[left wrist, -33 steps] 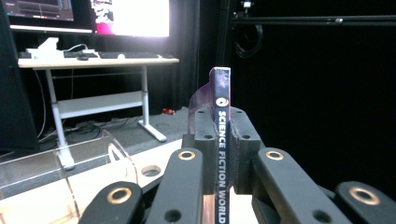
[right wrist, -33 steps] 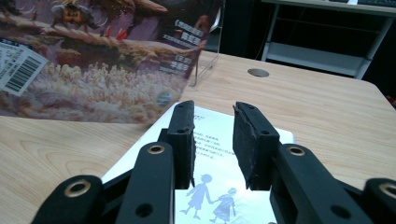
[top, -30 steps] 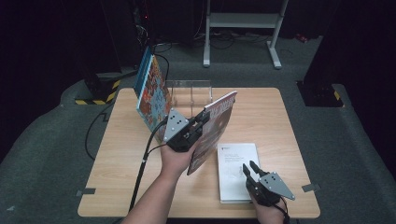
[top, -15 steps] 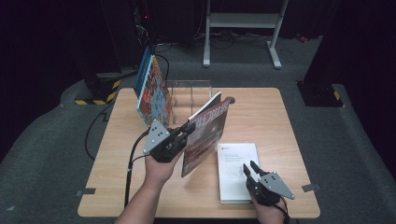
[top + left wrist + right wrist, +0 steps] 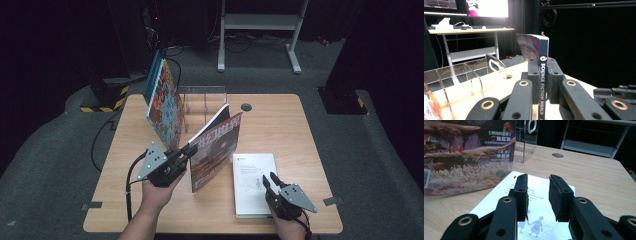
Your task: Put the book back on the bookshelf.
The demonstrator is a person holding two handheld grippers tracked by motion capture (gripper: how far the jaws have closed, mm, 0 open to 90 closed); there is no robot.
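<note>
The left gripper [image 5: 187,150] clamps the Science Fiction World magazine [image 5: 543,75] by its spine, while the right gripper [image 5: 538,195] gapes over the white book [image 5: 254,182].

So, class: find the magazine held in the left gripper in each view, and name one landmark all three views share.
High view: the magazine stands at table centre, clamped by the left gripper.
Left gripper view: its spine sits centre, between the jaws.
Right gripper view: its cover is upper left.
Shared landmark: the clear rack.
</note>
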